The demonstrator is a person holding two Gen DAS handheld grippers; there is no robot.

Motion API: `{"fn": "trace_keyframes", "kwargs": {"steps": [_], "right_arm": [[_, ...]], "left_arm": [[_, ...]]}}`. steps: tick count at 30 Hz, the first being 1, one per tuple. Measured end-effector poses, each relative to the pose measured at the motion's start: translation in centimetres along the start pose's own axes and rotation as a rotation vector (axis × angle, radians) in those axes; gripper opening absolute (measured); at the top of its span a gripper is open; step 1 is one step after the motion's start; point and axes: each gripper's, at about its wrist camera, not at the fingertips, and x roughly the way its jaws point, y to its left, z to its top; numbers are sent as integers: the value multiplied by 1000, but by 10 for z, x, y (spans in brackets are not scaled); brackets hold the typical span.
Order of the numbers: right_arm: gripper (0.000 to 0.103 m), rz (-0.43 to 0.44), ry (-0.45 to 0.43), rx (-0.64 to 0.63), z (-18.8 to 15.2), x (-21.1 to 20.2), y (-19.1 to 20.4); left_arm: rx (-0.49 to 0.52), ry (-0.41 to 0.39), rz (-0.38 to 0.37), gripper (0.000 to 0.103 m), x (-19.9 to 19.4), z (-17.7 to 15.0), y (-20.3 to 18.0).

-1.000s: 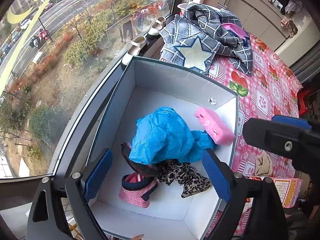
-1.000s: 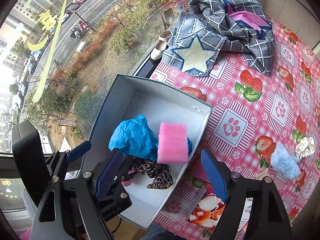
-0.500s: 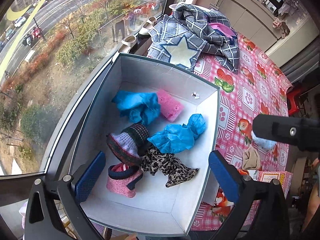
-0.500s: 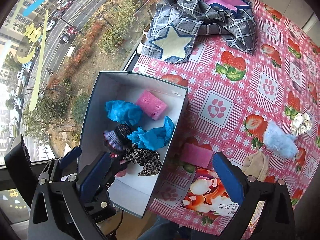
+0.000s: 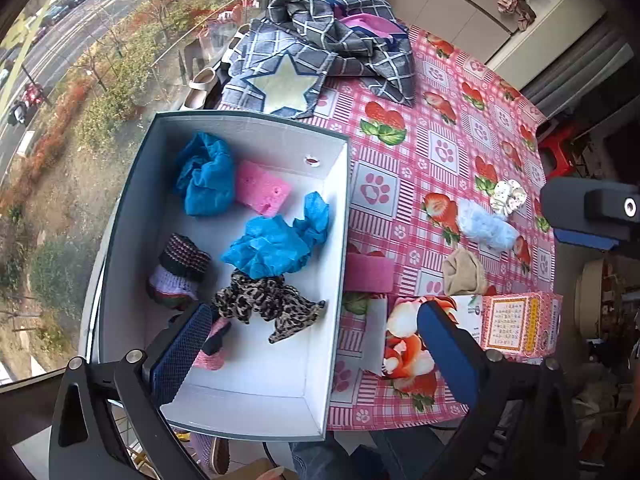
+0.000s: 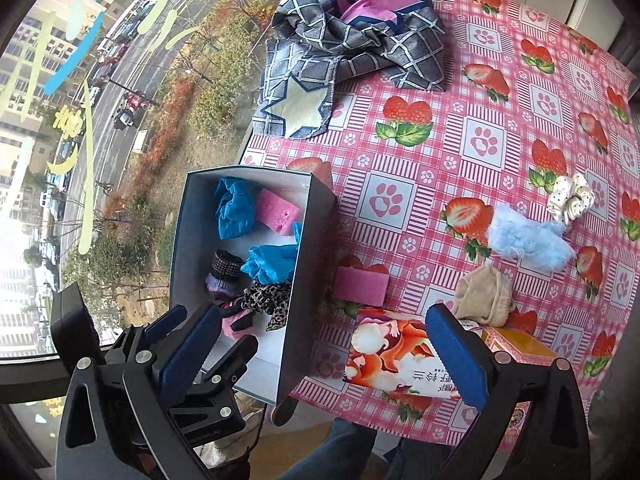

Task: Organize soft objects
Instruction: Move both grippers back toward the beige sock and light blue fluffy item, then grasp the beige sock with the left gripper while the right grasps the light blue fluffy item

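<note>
Both grippers spread wide, nothing between the jaws; both have just been opening. Left gripper [image 5: 316, 344] hangs over the near end of the box [image 5: 248, 120], one ribbed blue pad above the box floor, the other outside it over the tissue pack [image 5: 404, 344]. Right gripper [image 6: 328, 348] sits over the near table edge, straddling the box's right wall and the same glossy floral pack. Box is rectangular cardboard, dark outside, plain white inside, standing at the window-side edge of the table. Inside it: a crumpled blue nonwoven cover [image 5: 206, 176] at the far end, touching a pink sponge block [image 5: 262, 188] with small pits; a second crinkled blue cover [image 5: 276, 240] mid-box; a striped knit sock [image 5: 180, 268] rolled up by the left wall; a leopard-print scrunchie [image 5: 268, 300], limp and ruffled; a pink knit piece [image 5: 212, 354] partly hidden behind the left pad. Outside, just beside the box's right wall, a second pink sponge [image 6: 360, 286] lies flat on the tablecloth [image 6: 460, 152], a glossy pink check with strawberry and paw prints. Further right: a fluffy pale-blue piece [image 6: 528, 242], a beige knit bundle [image 6: 486, 296], a white dotted scrunchie [image 6: 570, 198] touching the blue fluff. Grey plaid cloth with a pale star patch [image 6: 320, 76] is bunched at the far end.
</note>
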Motion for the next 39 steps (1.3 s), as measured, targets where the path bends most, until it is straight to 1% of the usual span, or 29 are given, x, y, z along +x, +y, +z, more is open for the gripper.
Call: {"fn": "trace_keyframes", "kwargs": {"steps": [5,10,15,20,22,26,32,35,39], "right_arm": [[103,24,-30,96,-18,-26,-34],[103,45,-39,201,-41,-50,-83],[103,43,-65,334,-67,-68,-145],[103,19,-76,479,-94,-72,-207],[103,13,-72,529,-106,-72,-229],[103,19,-43,596,-123,-63,-261],[103,26,-1,637,-136,-49,-291],[103,30,22,643,-138,-42,-302],[103,39,60,653,-143,-29,-315]], "left_arm": [[71,13,-9,103,-4,-1,-32],[142,39,-10,103,3,-3,-65],[194,89,-3,103,20,-3,-94],[233,154,33,103,44,6,-121],[242,190,35,103,56,10,-132],[231,274,12,103,86,21,-154],[170,384,-37,103,133,42,-183],[145,447,-31,103,161,51,-192],[141,516,-12,103,195,57,-204]]}}
